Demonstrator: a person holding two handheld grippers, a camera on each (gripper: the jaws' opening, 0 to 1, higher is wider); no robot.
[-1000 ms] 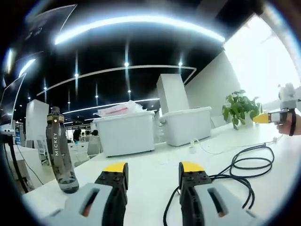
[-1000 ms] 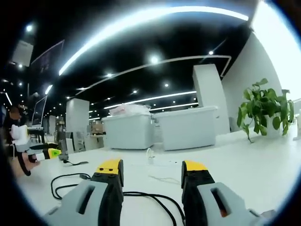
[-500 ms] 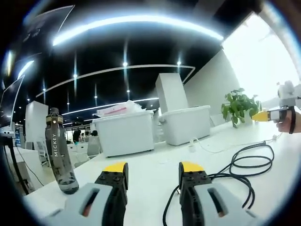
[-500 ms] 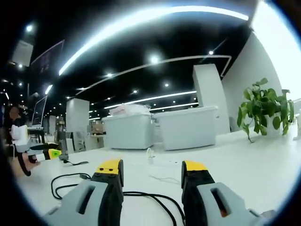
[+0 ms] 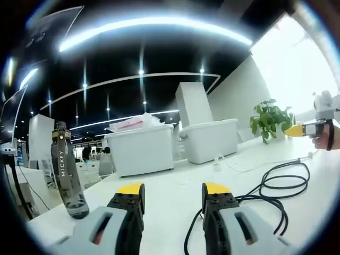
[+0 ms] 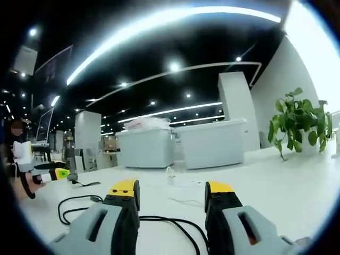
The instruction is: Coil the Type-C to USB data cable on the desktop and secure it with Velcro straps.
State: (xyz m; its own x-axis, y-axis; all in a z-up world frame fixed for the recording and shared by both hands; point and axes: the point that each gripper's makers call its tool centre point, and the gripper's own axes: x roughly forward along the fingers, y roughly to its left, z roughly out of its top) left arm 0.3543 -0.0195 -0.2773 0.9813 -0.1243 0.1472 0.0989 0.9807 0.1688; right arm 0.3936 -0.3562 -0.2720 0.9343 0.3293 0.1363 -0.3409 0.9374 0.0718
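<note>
Black cable (image 5: 276,183), loose loops, sprawled on white desk (image 5: 170,188).

"MICKEY" on dark bottle (image 5: 66,170)

The left gripper (image 5: 172,192) hovered low over the white desk (image 5: 170,183), jaws apart and empty. The right gripper (image 6: 172,190) was held level above the same desk, its yellow-tipped jaws likewise parted.

My left gripper (image 5: 172,192) hangs open above the white desk (image 5: 170,183); a black cable (image 5: 276,183) loops at right, a MICKEY bottle (image 5: 68,172) stands left.
</note>
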